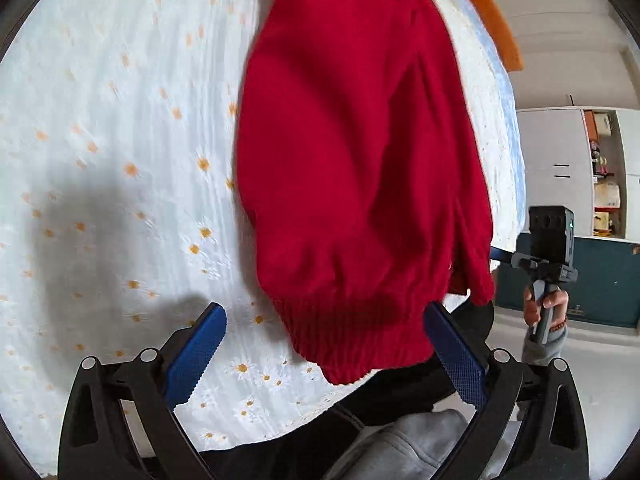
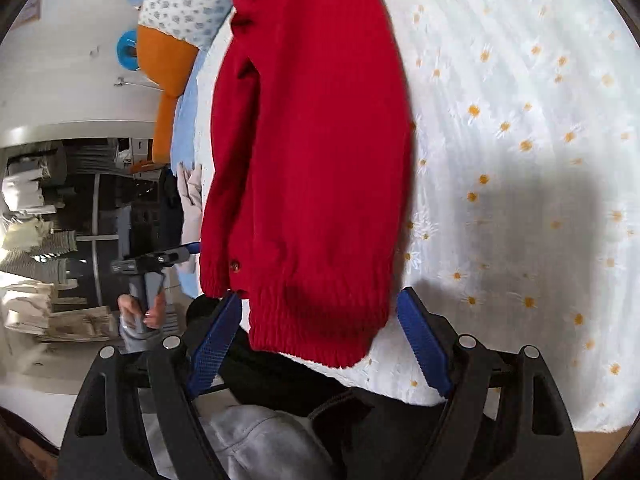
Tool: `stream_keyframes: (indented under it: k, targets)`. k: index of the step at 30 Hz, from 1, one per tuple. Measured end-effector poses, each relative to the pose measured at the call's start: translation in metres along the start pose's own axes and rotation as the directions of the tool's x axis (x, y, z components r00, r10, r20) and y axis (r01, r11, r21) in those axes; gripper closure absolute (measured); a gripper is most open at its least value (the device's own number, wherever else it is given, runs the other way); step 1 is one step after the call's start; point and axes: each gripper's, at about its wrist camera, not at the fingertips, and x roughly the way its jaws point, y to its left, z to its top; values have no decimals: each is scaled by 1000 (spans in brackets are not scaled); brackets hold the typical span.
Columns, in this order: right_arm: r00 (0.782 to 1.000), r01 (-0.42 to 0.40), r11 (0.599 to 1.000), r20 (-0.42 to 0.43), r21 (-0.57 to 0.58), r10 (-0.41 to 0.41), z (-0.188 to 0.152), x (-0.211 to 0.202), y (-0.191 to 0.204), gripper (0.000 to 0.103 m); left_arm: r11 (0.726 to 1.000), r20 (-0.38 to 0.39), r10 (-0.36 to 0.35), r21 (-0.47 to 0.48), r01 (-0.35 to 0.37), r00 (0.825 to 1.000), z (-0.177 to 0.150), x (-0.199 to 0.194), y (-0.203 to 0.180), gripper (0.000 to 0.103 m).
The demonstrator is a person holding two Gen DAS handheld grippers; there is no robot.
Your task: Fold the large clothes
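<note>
A big white bed sheet (image 1: pixel 100 128) with little orange and yellow daisies fills most of both views. It spreads out ahead of both sets of jaws and off to the outer side of each.

On the sheet lies a red knitted sweater (image 1: pixel 352 152), folded into a long shape. It runs away from the jaws, straight ahead of them. Its ribbed bottom edge is the near end. It sits near the edge of the bed, and the far end reaches toward a soft toy (image 2: pixel 180 12) with an orange part and a spotted white part.

The left gripper (image 1: pixel 326 354) has its two blue fingers wide apart. The ribbed edge of the sweater sits in the gap between them. The blue pads (image 1: pixel 196 354) do not press on it. Nothing is held.

The right gripper (image 2: pixel 320 340) also has its blue fingers apart, a bit less wide. The same ribbed edge lies between them, and the pads do not squeeze it either. A small brown button (image 2: pixel 235 267) shows on the sweater just ahead of the left finger of this gripper.

Below the jaws in both views is a grey sleeve (image 1: pixel 416 444). A hand (image 1: pixel 546 306) holds the other gripper's handle, off beside the sweater.
</note>
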Motion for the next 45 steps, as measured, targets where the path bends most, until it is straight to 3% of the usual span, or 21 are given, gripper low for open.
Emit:
stream_keyframes:
  k: [4,10,13,14,17,21,25,29,30,34,36,40,41,43,45]
  targets:
    - [998,21,1000,-67,14,-20,13,12,-5,26,999,-42,-32,-36,31,999,2,15,10,3]
    - [991,52,999,-122,-14,-53,18,19,4,47,990,-33,-118,-79,115,993,-6,11,19,5]
    - [992,29,1000,-126,12,-27,17,10,2,59,975,-52,-193,-119,186,980,-13,12,17,31]
    - [992,21,1000,-127,19,-19,18,9,2,59,966,-54,-225,-140,216,973,-15,14,17,33]
    - [992,5,1000,-126,19,-2,18,10,-2,61,966,-37,-224,-139,217,974,-22,20,13,34]
    - [994,-42,998,-102,46,47,16,10,-10,66,944,13,-276,-186,274,961,-30,28,27,48]
    - [982,-182,978,-33,97,186,8,2,-17,72,863,106,-432,-238,445,895,-43,17,42,63]
    - [946,-325,944,25,62,324,8,-9,-4,76,822,154,-512,-198,534,845,-43,4,31,67]
    - [935,-353,935,43,33,352,11,-12,2,76,801,178,-545,-177,572,819,-40,-1,26,67]
    - [875,-473,881,114,-11,471,25,-16,16,78,672,275,-686,-113,731,673,-21,-12,13,68]
    - [852,-510,860,130,-20,508,40,-21,24,78,651,289,-704,-103,752,648,-4,-17,8,68]
    - [809,-566,824,175,-25,561,76,-29,44,78,622,320,-718,-105,776,619,40,-33,-3,68]
    - [791,-589,808,190,-18,581,87,-30,46,78,619,328,-716,-107,778,616,50,-38,0,68]
    - [741,-649,761,235,9,629,114,-31,46,78,591,369,-717,-128,796,592,76,-49,8,67]
    - [714,-677,734,284,48,640,146,-29,41,78,572,399,-709,-157,805,581,99,-55,21,67]
